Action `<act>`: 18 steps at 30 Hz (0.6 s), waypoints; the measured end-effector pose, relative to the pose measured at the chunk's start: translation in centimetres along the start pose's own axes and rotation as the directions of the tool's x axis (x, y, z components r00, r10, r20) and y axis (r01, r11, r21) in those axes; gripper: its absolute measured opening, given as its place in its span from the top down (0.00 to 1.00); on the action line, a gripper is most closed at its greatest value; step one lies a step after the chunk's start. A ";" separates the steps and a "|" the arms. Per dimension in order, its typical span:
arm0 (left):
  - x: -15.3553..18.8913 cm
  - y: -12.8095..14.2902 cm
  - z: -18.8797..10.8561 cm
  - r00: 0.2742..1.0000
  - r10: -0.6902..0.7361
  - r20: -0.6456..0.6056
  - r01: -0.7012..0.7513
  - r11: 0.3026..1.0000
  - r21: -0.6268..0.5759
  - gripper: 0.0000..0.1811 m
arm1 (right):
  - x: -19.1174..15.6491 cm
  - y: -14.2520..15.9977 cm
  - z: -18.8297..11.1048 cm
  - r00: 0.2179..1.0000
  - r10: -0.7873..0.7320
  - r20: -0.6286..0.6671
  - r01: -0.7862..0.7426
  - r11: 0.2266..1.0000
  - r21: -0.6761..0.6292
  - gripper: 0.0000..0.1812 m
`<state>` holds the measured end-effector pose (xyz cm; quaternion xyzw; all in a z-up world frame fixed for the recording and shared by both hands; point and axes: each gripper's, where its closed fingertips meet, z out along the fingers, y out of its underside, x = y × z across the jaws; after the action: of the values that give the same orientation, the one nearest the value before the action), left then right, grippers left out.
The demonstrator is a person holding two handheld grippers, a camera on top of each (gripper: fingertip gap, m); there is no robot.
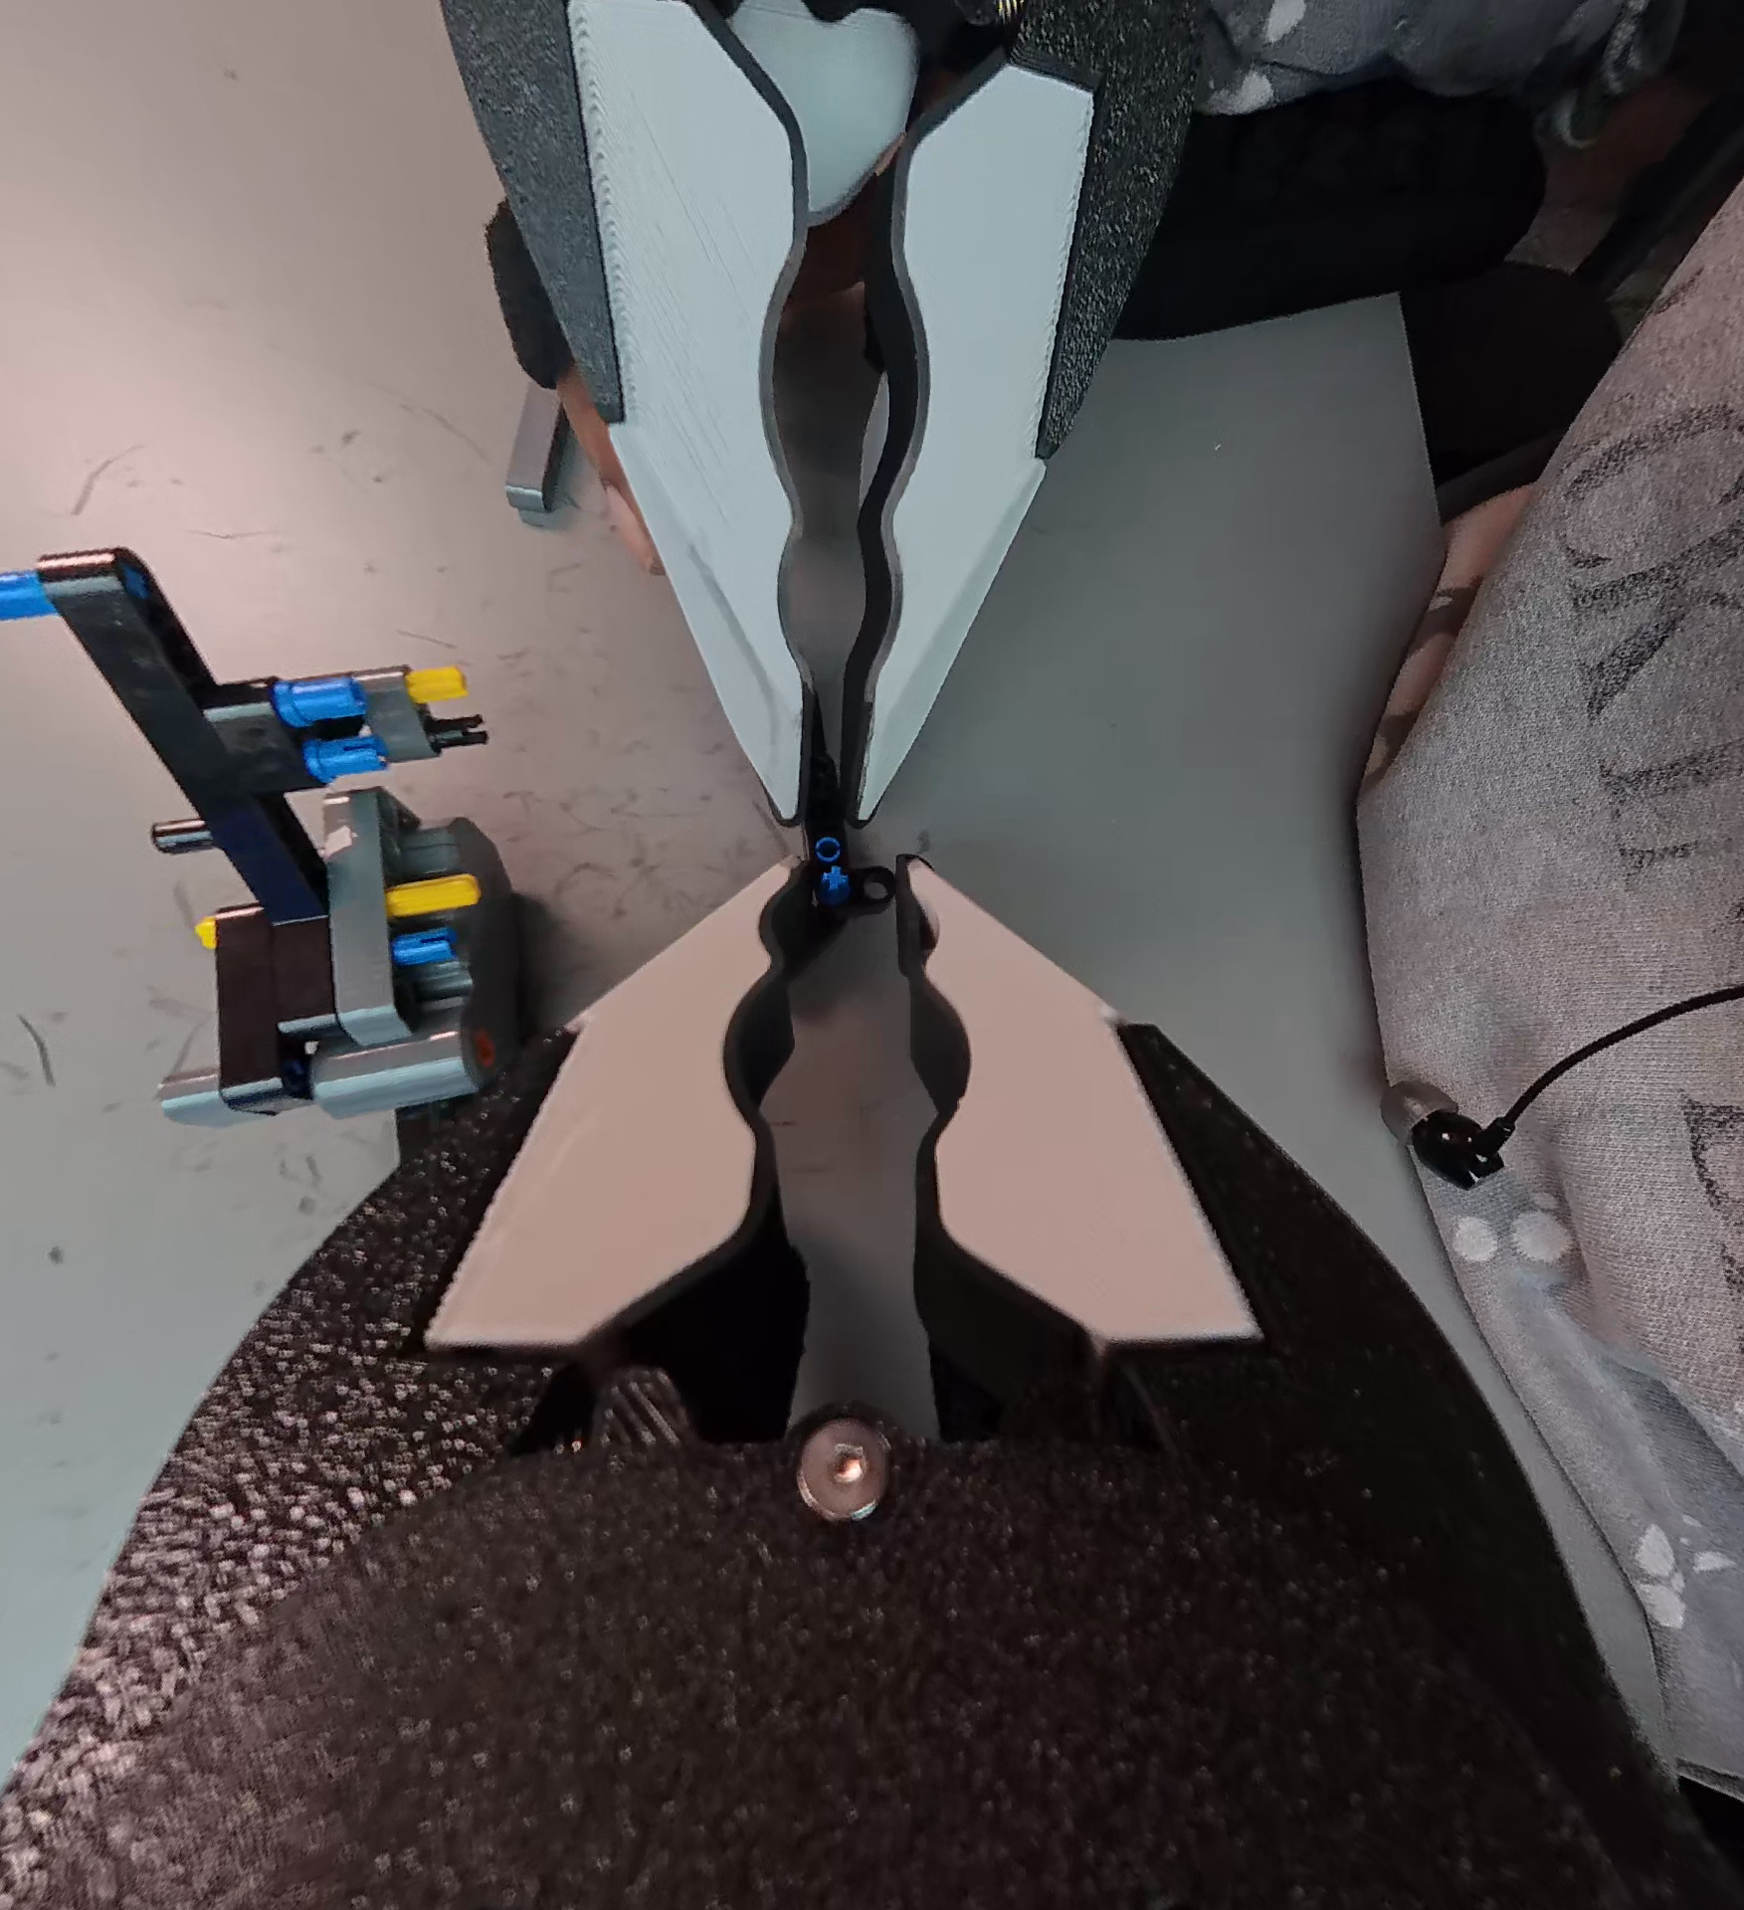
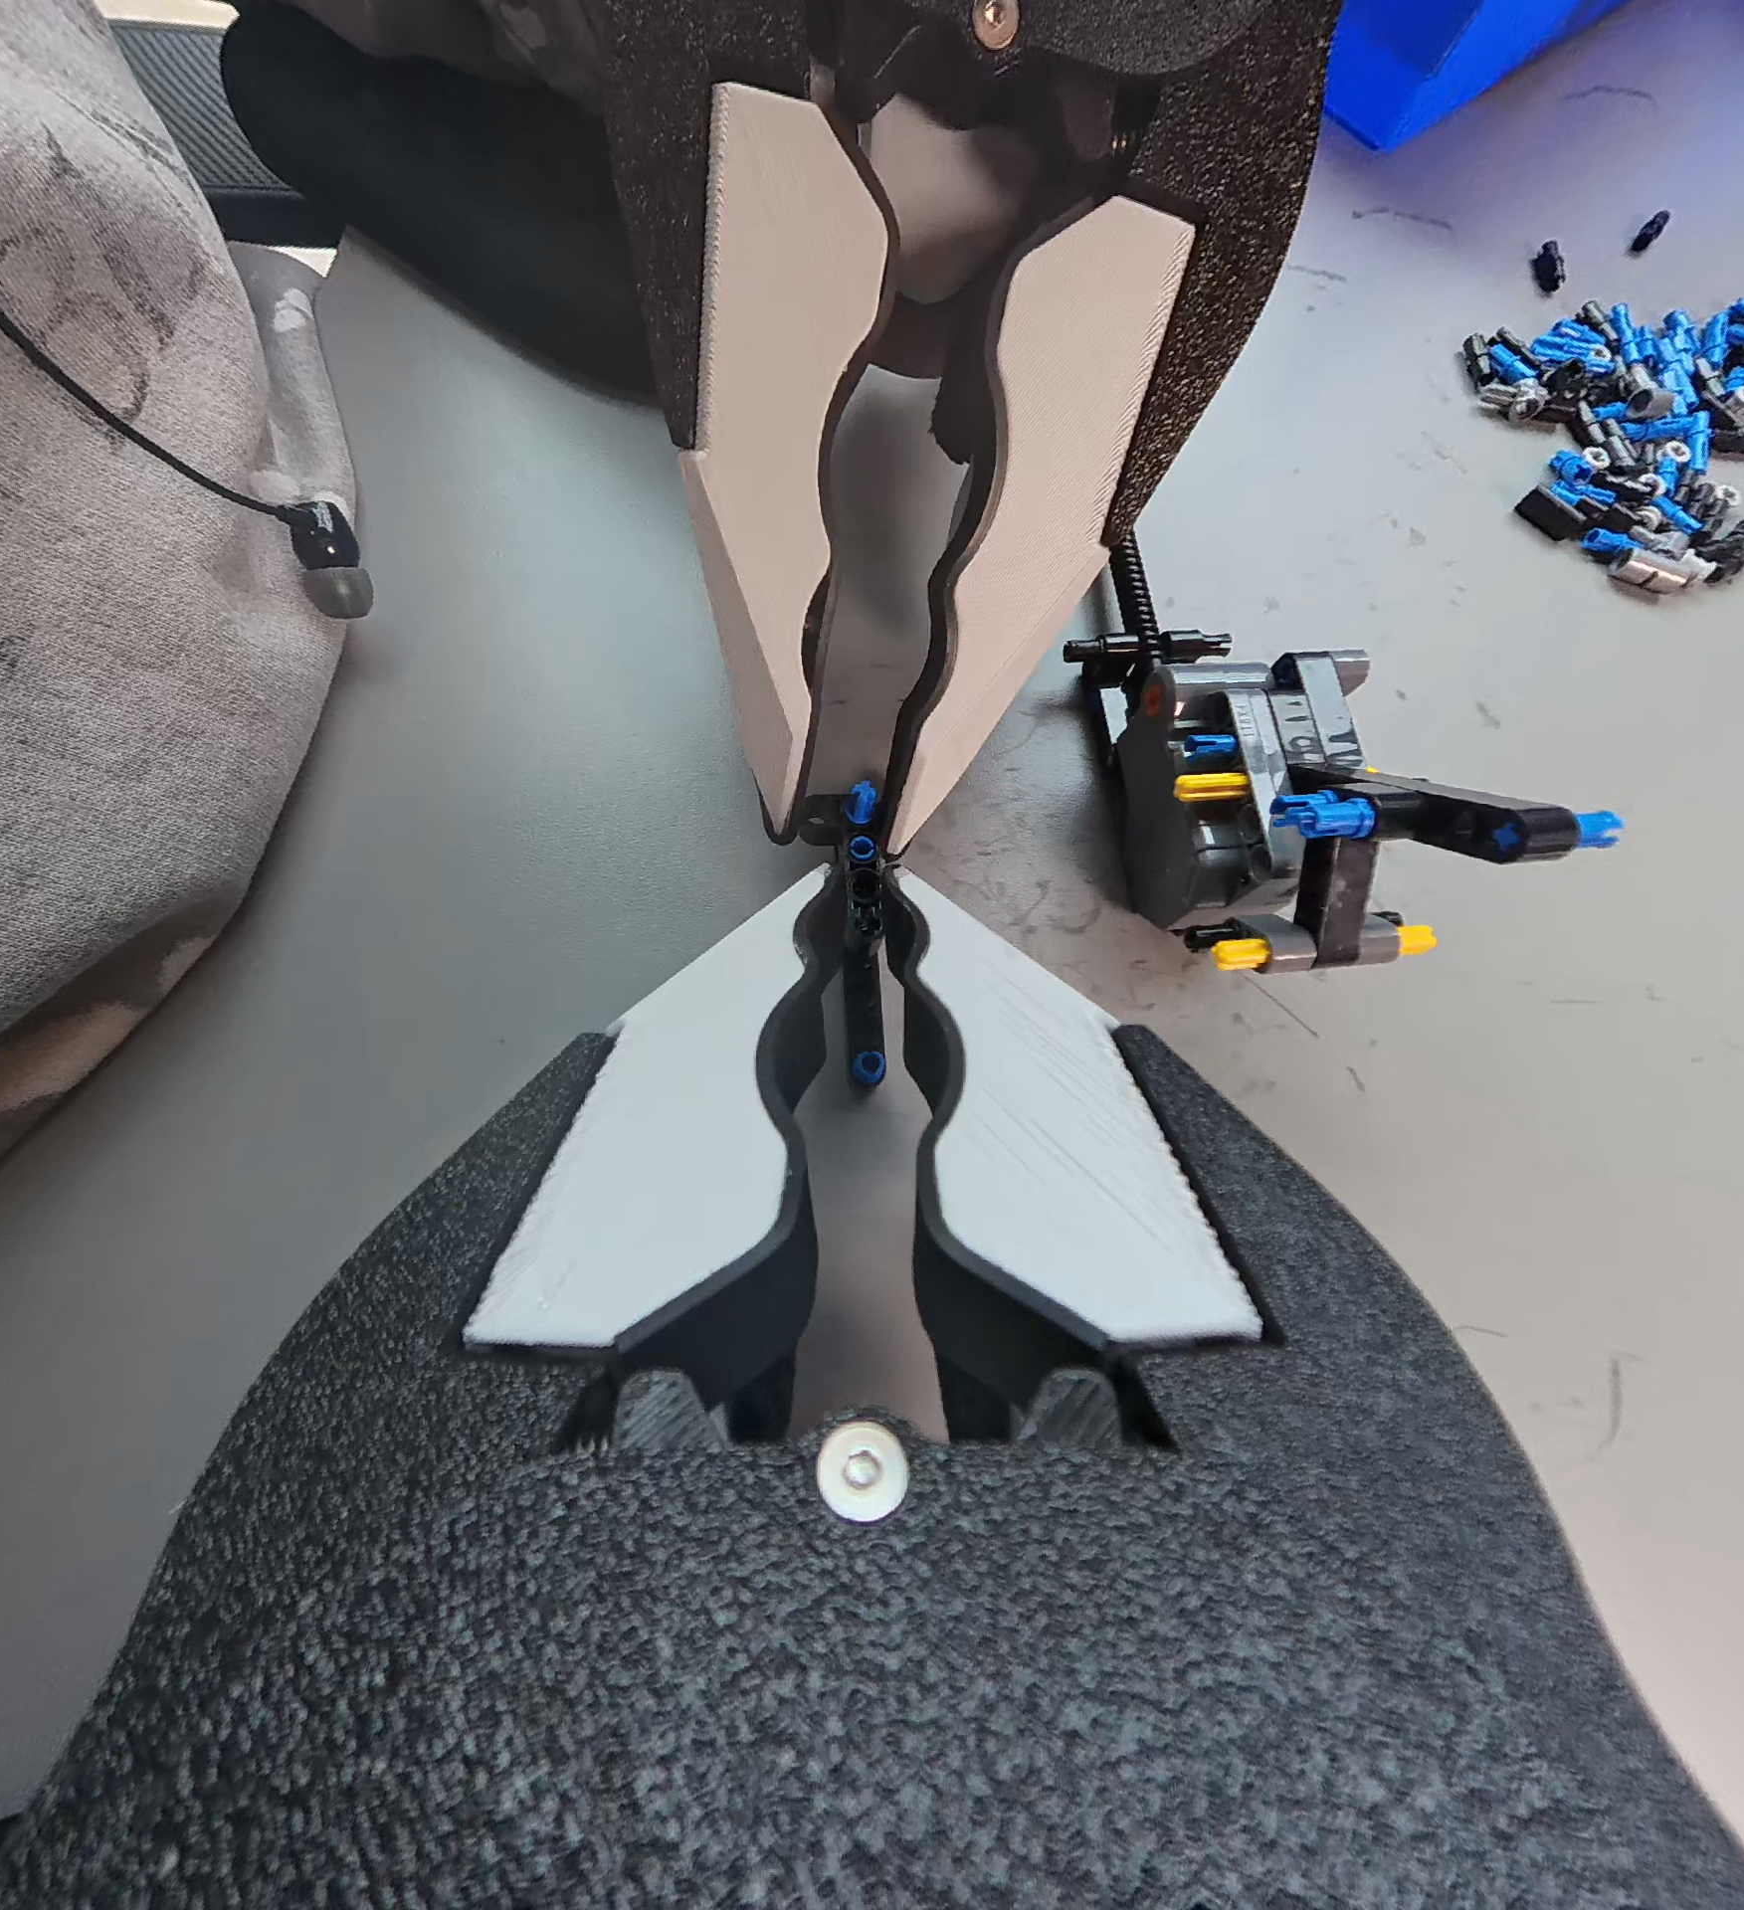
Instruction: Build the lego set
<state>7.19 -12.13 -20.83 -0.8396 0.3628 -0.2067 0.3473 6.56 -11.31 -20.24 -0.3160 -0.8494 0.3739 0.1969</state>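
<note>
Large dark printed lettering is borne by the grey patterned fabric garment (image 1: 1622, 827) at the table edge; the letters are distorted and cropped. Small raised characters are moulded on the dark grey plastic block (image 2: 1250, 739) of the partly built lego assembly, too small to be made out.

Two grippers meet tip to tip: the left gripper (image 1: 852, 879) and the right gripper (image 2: 859, 879), each with two pale fingers, four fingers in all. Between them sits one black beam (image 2: 862, 930) carrying three blue pins visible in the right wrist view. One partly built assembly (image 2: 1260, 806) stands on the one grey table (image 2: 1364, 1189). One loose pile of small parts (image 2: 1653, 434), too many to count, lies near one blue bin (image 2: 1570, 62). One black cable (image 2: 123, 413) crosses one grey patterned garment (image 2: 71, 517).
</note>
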 end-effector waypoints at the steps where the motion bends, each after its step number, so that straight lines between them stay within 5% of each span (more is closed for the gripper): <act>1: -0.1 -0.1 -0.1 1.000 0.005 0.003 -0.005 1.000 0.006 0.91 | 0.1 0.0 0.0 1.000 -0.002 -0.004 0.002 1.000 0.003 0.96; 7: -1.2 -1.7 -2.5 0.998 -0.059 -0.001 0.059 0.988 0.141 0.91 | 1.7 -1.8 -2.2 0.997 0.040 -0.063 -0.032 0.992 0.126 0.88; 10: -2.4 -1.6 -3.7 0.995 -0.102 0.019 0.097 0.980 0.173 0.91 | 1.7 -0.7 -2.7 0.997 0.048 -0.054 -0.043 0.996 0.080 0.88; 18: -2.6 1.0 -2.4 0.995 -0.079 0.055 0.078 0.997 0.025 0.91 | 0.0 0.8 0.5 1.000 -0.011 0.004 0.011 0.998 -0.069 0.90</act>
<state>3.60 -11.72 -20.15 -0.8547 0.3174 -0.2007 0.3584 6.61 -11.16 -21.18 -0.3174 -0.8639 0.3439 0.1863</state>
